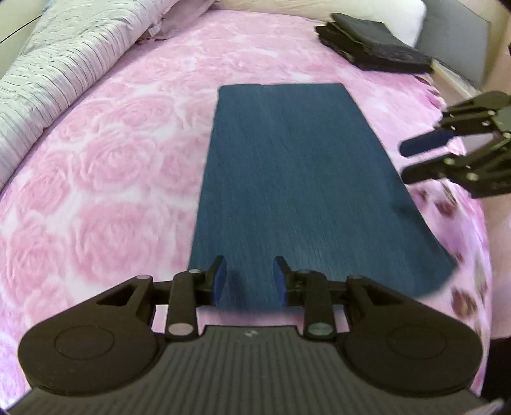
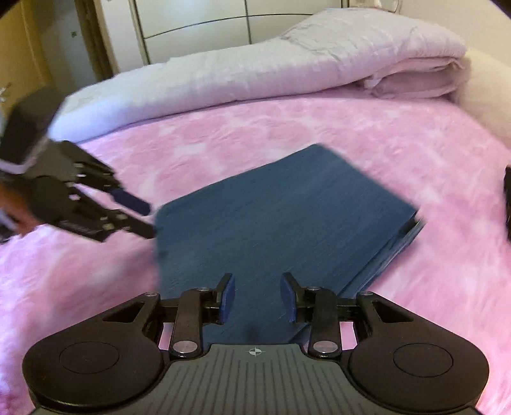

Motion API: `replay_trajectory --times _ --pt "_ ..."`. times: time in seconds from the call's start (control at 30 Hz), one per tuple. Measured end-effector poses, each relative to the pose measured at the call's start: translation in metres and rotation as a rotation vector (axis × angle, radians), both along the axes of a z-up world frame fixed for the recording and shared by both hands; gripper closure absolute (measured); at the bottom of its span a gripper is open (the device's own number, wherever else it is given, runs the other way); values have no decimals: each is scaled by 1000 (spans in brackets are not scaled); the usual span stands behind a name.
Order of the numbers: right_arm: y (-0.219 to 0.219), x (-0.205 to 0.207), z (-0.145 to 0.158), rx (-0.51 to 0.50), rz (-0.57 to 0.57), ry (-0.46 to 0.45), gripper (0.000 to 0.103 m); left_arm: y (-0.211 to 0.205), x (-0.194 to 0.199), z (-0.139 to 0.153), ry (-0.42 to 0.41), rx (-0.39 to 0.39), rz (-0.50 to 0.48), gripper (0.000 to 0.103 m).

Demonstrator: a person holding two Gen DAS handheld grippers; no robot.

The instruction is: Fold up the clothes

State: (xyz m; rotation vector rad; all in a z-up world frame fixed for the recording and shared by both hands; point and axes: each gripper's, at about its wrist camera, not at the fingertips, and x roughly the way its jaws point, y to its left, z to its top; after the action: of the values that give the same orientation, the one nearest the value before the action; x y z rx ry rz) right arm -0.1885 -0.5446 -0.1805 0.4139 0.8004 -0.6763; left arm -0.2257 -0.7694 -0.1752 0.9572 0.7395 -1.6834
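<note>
A dark blue garment [image 1: 287, 178] lies folded into a long flat rectangle on the pink rose-patterned bedspread [image 1: 111, 159]. My left gripper [image 1: 250, 274] hovers over its near end, jaws open, with only cloth showing below the gap. In the same view my right gripper [image 1: 405, 162] stands open beside the garment's right edge, nothing between its blue pads. In the right wrist view the garment [image 2: 281, 217] shows stacked layers along its right side. There my right gripper [image 2: 258, 297] is open above its near edge. My left gripper [image 2: 149, 220] is open at its left corner.
A stack of folded black clothes [image 1: 373, 44] sits at the far right of the bed, also at the frame edge [image 2: 507, 204]. A rolled pale striped quilt [image 1: 64, 64] [image 2: 255, 64] lines the bed's far side. A white wardrobe [image 2: 191, 19] stands behind.
</note>
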Motion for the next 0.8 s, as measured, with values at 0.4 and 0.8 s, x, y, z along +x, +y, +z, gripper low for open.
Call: replay_trajectory --times 0.4,0.8 --pt "-73 -53 -22 268 -195 -181 28 -11 7 3 -18 102 89 56" --pt "-163 -107 -103 571 -617 -530 45 -41 66 -53 309 359 294 46"
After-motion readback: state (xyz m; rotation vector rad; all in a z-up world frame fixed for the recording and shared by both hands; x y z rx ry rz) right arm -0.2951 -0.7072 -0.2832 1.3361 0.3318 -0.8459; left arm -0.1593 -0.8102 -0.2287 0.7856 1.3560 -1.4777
